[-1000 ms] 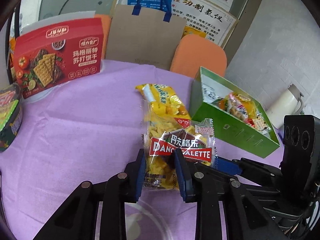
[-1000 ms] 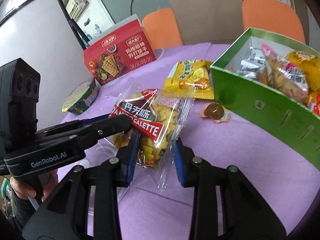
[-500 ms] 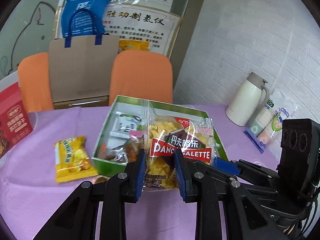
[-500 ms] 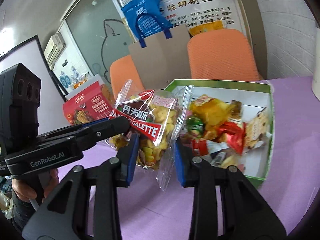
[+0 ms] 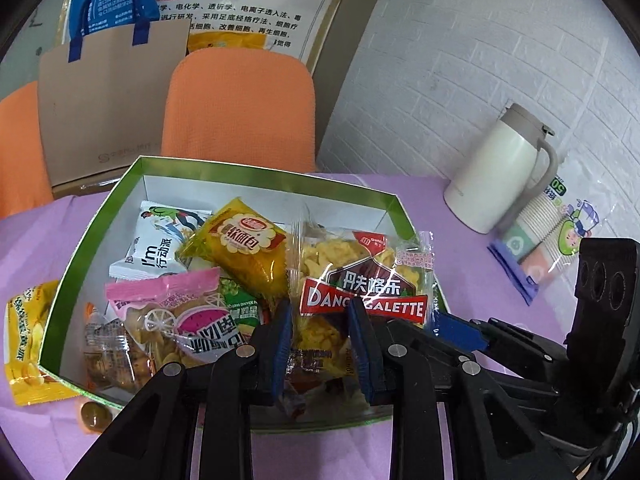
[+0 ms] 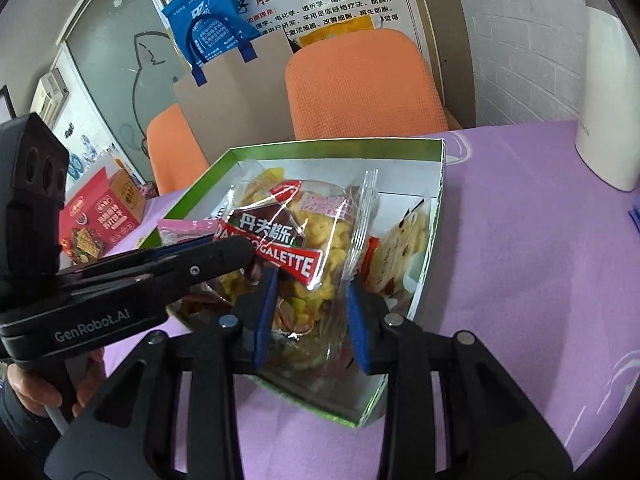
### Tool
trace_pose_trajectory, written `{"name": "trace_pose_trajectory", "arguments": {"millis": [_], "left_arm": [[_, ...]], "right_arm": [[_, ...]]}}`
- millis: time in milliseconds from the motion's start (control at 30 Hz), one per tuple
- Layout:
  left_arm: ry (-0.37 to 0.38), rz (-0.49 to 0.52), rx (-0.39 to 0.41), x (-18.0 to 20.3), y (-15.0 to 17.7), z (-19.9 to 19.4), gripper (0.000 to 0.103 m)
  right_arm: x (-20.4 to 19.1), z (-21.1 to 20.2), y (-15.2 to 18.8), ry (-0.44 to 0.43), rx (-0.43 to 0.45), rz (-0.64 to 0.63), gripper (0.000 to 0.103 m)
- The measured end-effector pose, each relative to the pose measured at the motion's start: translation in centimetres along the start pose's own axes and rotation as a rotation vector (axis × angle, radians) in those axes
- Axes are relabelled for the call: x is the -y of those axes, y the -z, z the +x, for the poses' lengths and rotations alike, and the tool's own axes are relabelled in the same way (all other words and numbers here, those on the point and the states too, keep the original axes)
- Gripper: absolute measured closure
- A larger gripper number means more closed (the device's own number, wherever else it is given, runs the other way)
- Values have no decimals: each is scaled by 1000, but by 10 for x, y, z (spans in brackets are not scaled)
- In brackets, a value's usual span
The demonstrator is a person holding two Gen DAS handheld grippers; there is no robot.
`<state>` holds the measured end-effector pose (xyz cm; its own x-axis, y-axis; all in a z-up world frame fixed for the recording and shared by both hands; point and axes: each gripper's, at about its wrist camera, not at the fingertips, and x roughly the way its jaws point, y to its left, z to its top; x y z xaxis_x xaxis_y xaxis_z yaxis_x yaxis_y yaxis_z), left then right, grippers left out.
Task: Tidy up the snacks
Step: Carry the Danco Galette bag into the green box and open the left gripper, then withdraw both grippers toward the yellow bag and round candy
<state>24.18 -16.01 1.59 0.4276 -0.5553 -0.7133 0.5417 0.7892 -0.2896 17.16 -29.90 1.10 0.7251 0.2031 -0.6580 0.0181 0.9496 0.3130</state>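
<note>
Together, two grippers, one galette bag (image 5: 362,280).

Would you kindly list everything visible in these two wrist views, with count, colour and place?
Danco Galette bag: 1, clear with red band, yellow snacks inside, held over the box's right end.
Green box: 1, green outside, white inside, open, on the table.
Packets in the box: several; yellow one, pink-topped one, white one.
Yellow packet: 1, on the table left of the box.
Wrapped candy: 1, brown, by the box's near left corner.
Tablecloth: 1, purple.
Thermos jug: 1, cream, far right.
Red cracker box: 1, far left.
Orange chairs: 2, behind the table.
Paper bag: 1, brown with blue handles.
Left claw: shut on the bag.
Right claw: fingers either side of the bag.
</note>
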Motion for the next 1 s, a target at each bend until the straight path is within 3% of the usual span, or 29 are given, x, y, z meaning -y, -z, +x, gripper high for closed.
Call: {"name": "trace_pose_trajectory", "arguments": {"millis": [100, 200, 267, 300, 333, 400, 433, 500, 600, 767, 1000], "left_arm": [[-48, 4, -3, -4, -5, 10, 76], [-63, -12, 12, -11, -4, 7, 71], [-48, -13, 32, -14, -1, -3, 58], [-41, -15, 49, -15, 0, -8, 47], [-31, -16, 70, -15, 2, -15, 28], [-81, -33, 117, -14, 5, -29, 4], [-106, -40, 157, -15, 9, -39, 1], [-129, -35, 178, -15, 13, -48, 0], [-169, -31, 148, -16, 19, -57, 0], [-184, -27, 179, -28, 40, -89, 0], [-255, -86, 220, -72, 86, -132, 0]], "right_arm": [[3, 14, -6, 45, 18, -27, 68], [4, 20, -12, 42, 14, -37, 64], [1, 18, -11, 43, 8, -66, 58], [0, 16, -10, 47, 13, -85, 45], [-3, 11, -7, 59, 31, -105, 30], [-6, 2, -1, 89, 74, -134, 21], [-8, -3, 2, 98, 85, -151, 19], [-11, -8, 5, 103, 87, -159, 18], [-16, -17, 9, 94, 88, -147, 16], [-34, -36, 18, 42, 102, -147, 16], [-74, -43, 33, -125, 61, -179, 16]]}}
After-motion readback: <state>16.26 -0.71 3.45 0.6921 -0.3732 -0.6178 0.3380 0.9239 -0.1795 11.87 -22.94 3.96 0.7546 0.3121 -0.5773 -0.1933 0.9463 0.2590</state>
